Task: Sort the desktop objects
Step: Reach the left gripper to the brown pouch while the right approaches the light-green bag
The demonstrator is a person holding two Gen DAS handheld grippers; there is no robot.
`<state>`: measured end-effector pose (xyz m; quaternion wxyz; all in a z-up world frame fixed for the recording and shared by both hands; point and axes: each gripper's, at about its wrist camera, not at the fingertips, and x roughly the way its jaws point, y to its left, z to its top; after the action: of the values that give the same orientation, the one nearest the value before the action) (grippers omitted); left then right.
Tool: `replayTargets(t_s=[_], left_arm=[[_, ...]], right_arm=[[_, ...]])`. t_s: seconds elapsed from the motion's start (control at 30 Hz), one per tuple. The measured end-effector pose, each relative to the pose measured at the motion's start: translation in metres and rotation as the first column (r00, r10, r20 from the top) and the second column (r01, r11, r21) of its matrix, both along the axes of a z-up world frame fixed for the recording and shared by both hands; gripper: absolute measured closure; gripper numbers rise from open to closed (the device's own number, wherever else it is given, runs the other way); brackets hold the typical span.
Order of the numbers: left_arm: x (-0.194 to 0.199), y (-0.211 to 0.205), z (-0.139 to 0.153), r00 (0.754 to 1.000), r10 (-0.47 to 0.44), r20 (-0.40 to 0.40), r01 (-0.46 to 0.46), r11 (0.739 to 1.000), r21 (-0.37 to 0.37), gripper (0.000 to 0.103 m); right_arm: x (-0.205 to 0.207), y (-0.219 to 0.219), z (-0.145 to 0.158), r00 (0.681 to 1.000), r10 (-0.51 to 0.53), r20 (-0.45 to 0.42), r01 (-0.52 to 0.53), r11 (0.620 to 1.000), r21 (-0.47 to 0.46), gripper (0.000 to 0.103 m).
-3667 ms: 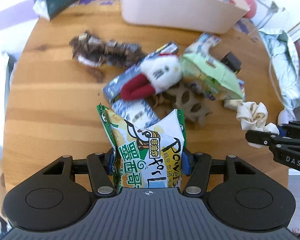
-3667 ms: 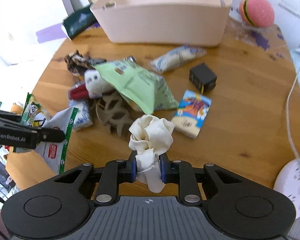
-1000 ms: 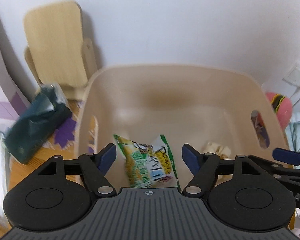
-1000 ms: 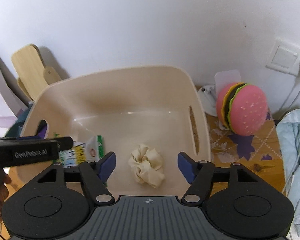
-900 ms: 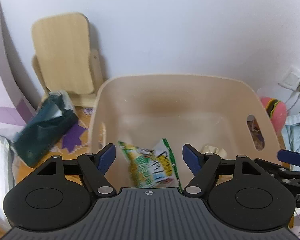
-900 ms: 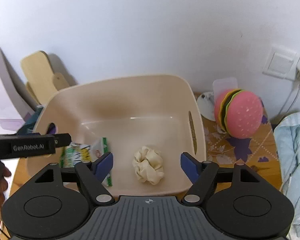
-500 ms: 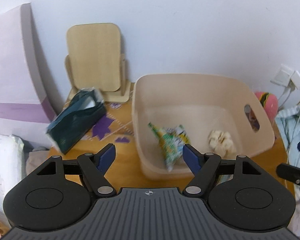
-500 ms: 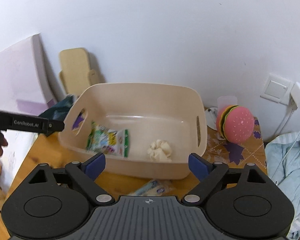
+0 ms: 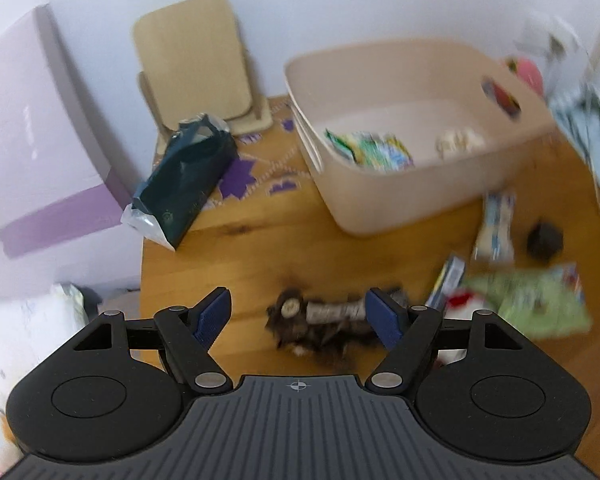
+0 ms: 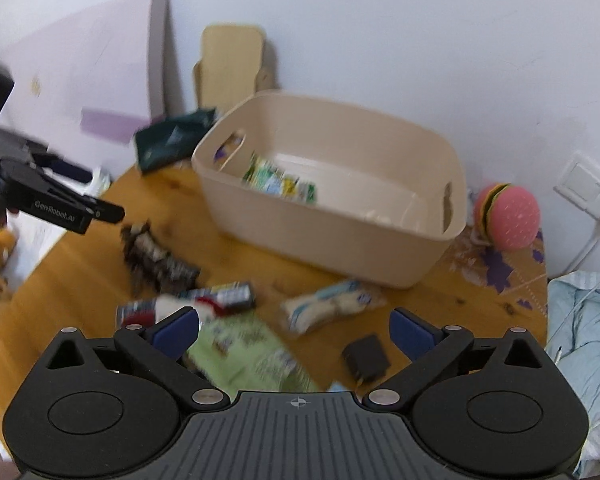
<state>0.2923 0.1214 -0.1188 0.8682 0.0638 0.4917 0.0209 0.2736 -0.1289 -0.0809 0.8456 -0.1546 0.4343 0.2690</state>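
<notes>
Well, both grippers hang above the round wooden table with nothing in them. The left gripper has its blue-padded jaws spread wide, and a dark brown crumpled wrapper lies on the wood below the gap, not touched by either pad. The right gripper has just been opening its jaws; they stand fully apart with nothing between them, over a pale green snack bag and a small black cube-shaped block.

The beige plastic bin with handle slots sits toward the back of the table near the white wall. Inside it lie a green-and-white chip packet and a cream-coloured scrunched cloth, a little apart from each other on the bin floor.

On the table in front of the bin there is a long white-and-blue snack pouch, and beside the green bag a white and red plush toy, blurred. A dark green foil bag lies left of the bin, by a light wooden stand. A pink burger-shaped toy sits right of the bin.
</notes>
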Motion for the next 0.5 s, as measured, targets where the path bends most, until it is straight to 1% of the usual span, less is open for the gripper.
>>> replayTargets(t_s=[0.1, 0.23, 0.4, 0.5], left_arm=[[-0.009, -0.005, -0.014, 0.993, -0.113, -0.038, 0.115, 0.991, 0.069, 0.028], [-0.013, -0.009, -0.034, 0.968, -0.230, -0.096, 0.242, 0.961, 0.137, 0.028], [-0.010, -0.012, -0.051, 0.939, -0.318, -0.133, 0.340, 0.918, 0.206, 0.028], [-0.003, -0.013, -0.057, 0.919, -0.366, -0.149, 0.393, 0.888, 0.240, 0.028]], right_arm=[[-0.011, 0.003, -0.011, 0.999, 0.043, -0.011, -0.043, 0.998, -0.038, 0.000], [-0.023, 0.009, -0.027, 0.992, 0.124, -0.010, -0.124, 0.988, -0.094, 0.000], [-0.033, 0.020, -0.043, 0.971, 0.237, 0.026, -0.228, 0.957, -0.178, 0.000], [-0.034, 0.025, -0.050, 0.961, 0.272, 0.055, -0.254, 0.943, -0.217, 0.000]])
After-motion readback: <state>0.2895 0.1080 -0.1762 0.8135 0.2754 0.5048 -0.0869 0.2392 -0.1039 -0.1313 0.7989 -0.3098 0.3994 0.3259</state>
